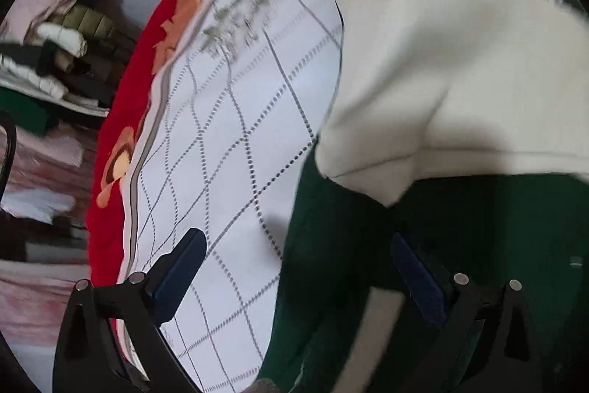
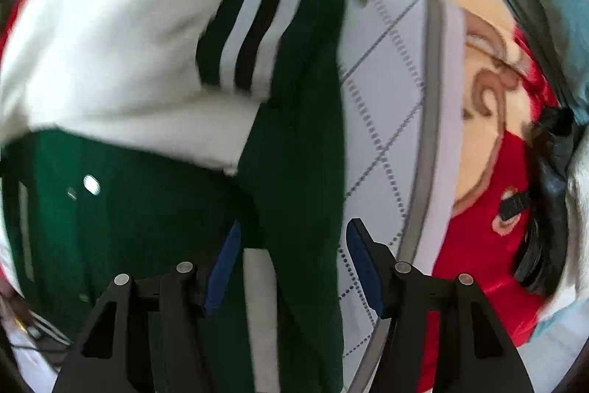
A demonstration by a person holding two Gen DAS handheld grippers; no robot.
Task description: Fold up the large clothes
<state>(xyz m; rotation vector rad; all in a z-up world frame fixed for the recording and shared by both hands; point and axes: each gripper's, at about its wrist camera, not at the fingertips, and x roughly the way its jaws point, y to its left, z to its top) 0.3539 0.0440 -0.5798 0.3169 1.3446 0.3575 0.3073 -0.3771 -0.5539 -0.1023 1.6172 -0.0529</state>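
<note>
Place: you worked in a home bedroom | Evidence: quilted bedspread (image 1: 228, 150) over a red floral blanket (image 1: 121, 142) (blurred), shelves of folded clothes (image 1: 62, 61) beside it.

The left gripper (image 1: 294, 267) points steeply down, its blue pads (image 1: 180, 275) spread as wide as they go, nothing pinched. The right gripper (image 2: 291, 264) points straight down, jaws partly apart, blue fingers (image 2: 364, 264) pressing nothing.

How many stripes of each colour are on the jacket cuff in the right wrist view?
White stripes on the cuff of the green and cream jacket: 2
Black stripes between them: 1
Total: 3
</note>
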